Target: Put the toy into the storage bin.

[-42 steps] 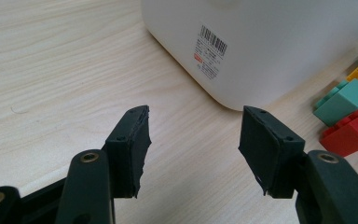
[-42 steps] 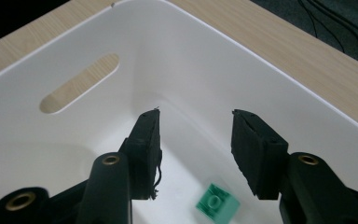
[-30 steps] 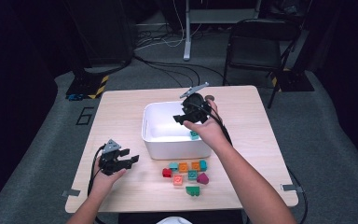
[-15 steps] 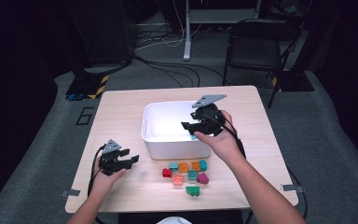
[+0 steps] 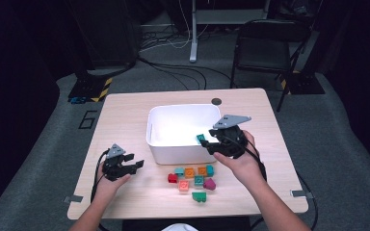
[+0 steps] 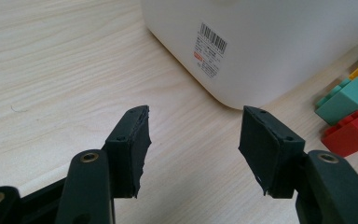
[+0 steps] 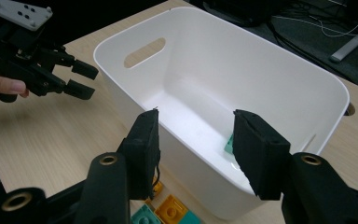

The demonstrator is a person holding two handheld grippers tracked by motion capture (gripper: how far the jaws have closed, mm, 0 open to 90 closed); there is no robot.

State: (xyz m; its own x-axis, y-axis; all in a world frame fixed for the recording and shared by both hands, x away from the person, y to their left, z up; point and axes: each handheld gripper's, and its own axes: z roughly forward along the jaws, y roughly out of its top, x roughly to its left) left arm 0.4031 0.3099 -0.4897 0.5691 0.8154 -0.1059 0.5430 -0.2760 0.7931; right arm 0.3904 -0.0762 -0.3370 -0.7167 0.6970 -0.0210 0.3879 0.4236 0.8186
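Since the right gripper (image 5: pixel 211 145) was last seen deep over the white plastic bin (image 5: pixel 154 130) a second ago, it has been drawn back toward six o'clock and is now held above the bin's near right corner, its black jaws standing partly apart with nothing between them; they have just been closing a little, on empty air. Through that gap, in the right gripper view, the bin's bright floor is seen, and a small teal toy brick (image 7: pixel 228 143) is found lying inside against the wall, at about three o'clock within the bin. From this it is judged that one brick has been delivered and that the hand is being returned for another. Just outside the front wall, at about five o'clock from the bin, the remaining cluster of coloured plastic bricks (image 5: pixel 192 177) is left waiting on the pale wooden table (image 5: pixel 125 110): orange, teal, red, pink, magenta and green pieces, close together. At about eight o'clock from the bin, the left gripper (image 5: pixel 136 165) is rested low over the table with its jaws wide and empty, unmoved across the earlier frames.
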